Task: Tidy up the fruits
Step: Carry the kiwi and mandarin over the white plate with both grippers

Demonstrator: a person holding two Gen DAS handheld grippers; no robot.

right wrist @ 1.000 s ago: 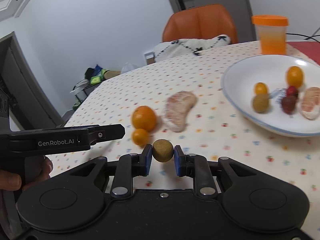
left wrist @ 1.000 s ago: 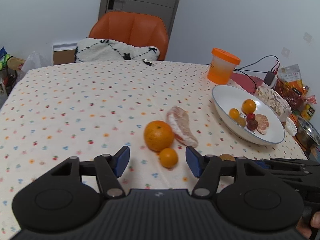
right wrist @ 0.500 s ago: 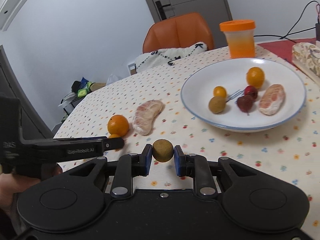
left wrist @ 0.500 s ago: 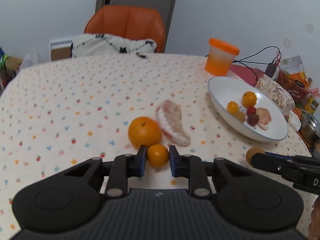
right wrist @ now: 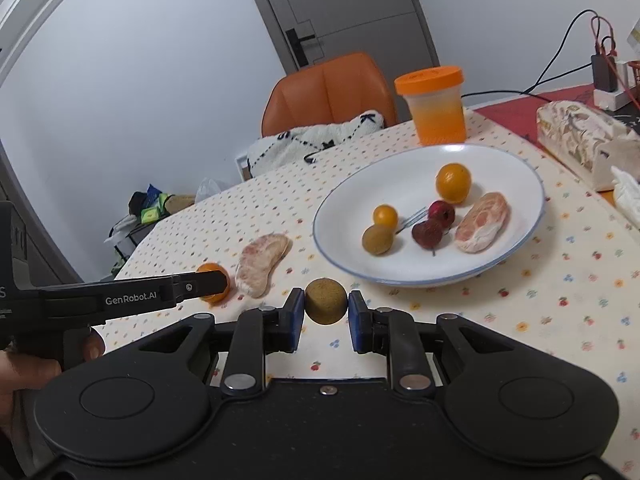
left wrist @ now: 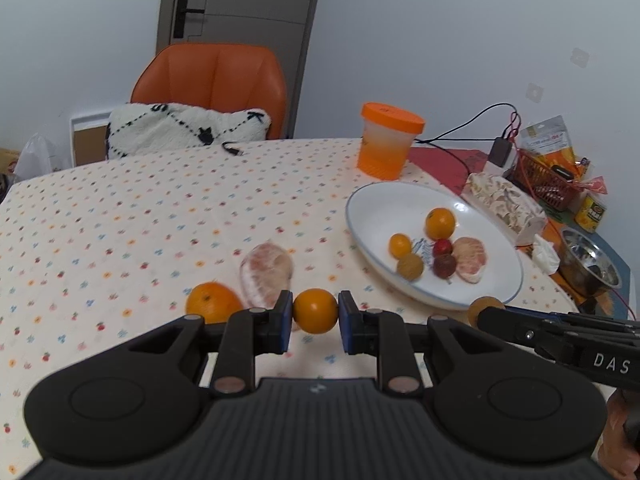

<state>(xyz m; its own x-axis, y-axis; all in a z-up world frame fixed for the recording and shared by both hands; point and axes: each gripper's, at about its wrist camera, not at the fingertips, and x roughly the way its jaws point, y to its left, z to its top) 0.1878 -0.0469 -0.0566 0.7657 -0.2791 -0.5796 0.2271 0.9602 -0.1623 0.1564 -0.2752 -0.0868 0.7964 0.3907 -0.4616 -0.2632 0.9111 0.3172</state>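
The small orange (left wrist: 315, 311) is now clamped between the blue pads of the left gripper (left wrist: 314, 316) and is carried clear of the tablecloth (left wrist: 120, 220), whereas 1 second ago those jaws stood wide apart with the fruit lying on the cloth between them, just in front of the large orange (left wrist: 212, 307). The grasp is therefore judged complete and the carry begun. The right gripper (right wrist: 326, 312) is likewise clenched on a round brown fruit (right wrist: 326, 301), as it was a second ago, and the white plate (right wrist: 348, 216) is seen closer and more centred ahead of it than before. On that plate 2 small oranges, 1 brown fruit, 2 red fruits and 1 peeled pomelo segment are already gathered. Left on the cloth are the large orange and a second peeled pomelo segment (left wrist: 265, 274), lying just beside each other and well apart from the plate. With both held fruits delivered, only these 2 pieces would be left to be moved. A collision of the 2 tools over the plate is considered the main risk.
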